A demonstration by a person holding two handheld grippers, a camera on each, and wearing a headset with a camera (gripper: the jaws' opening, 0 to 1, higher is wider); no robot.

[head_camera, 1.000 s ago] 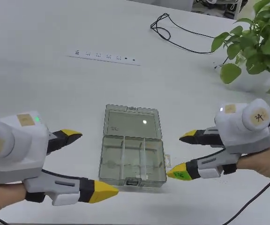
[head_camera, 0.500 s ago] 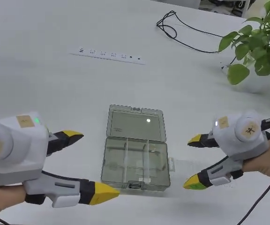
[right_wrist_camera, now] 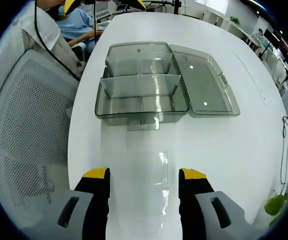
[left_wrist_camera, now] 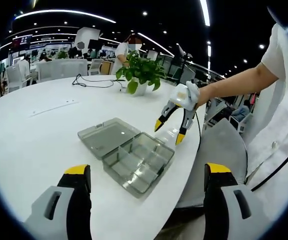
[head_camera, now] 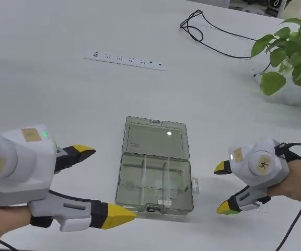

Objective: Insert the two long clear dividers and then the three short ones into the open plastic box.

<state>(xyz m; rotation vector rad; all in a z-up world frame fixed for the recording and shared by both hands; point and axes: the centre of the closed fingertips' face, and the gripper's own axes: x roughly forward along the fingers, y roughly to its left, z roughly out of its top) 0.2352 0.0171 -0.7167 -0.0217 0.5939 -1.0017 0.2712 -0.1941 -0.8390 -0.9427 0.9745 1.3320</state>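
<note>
While holding the left gripper (head_camera: 102, 183) at eight o'clock from the open plastic box (head_camera: 153, 183), spreads its yellow-tipped fingers (head_camera: 116, 215) very wide: gripping nothing, touching nothing. Holds the right gripper (head_camera: 223, 187) at three o'clock from the box, fingers parted less widely, also empty, tips low over the white table (head_camera: 61, 110).

Look at the box: one base, one lid (head_camera: 155, 138) laid flat open at twelve o'clock, and two long clear dividers (head_camera: 142, 175) standing upright in the base, cutting it into three lanes.

Now the right gripper view: catches clear loose pieces (right_wrist_camera: 158, 167) lying flat on the table straight ahead of its fingertips, between them and the box. Count impossible to tell, too glassy. Barely registers those in the head view, just one small clear bit (head_camera: 195, 184) beside the box's three o'clock wall.

Picks up, in the left gripper view, the right gripper across the box, plus a bare forearm (left_wrist_camera: 234, 85) and a grey chair (left_wrist_camera: 224, 145).

Farther off in the head view: one power strip (head_camera: 124, 58) at eleven o'clock, one black cable (head_camera: 213, 32) at one o'clock, one potted plant (head_camera: 291, 47) at two o'clock.
</note>
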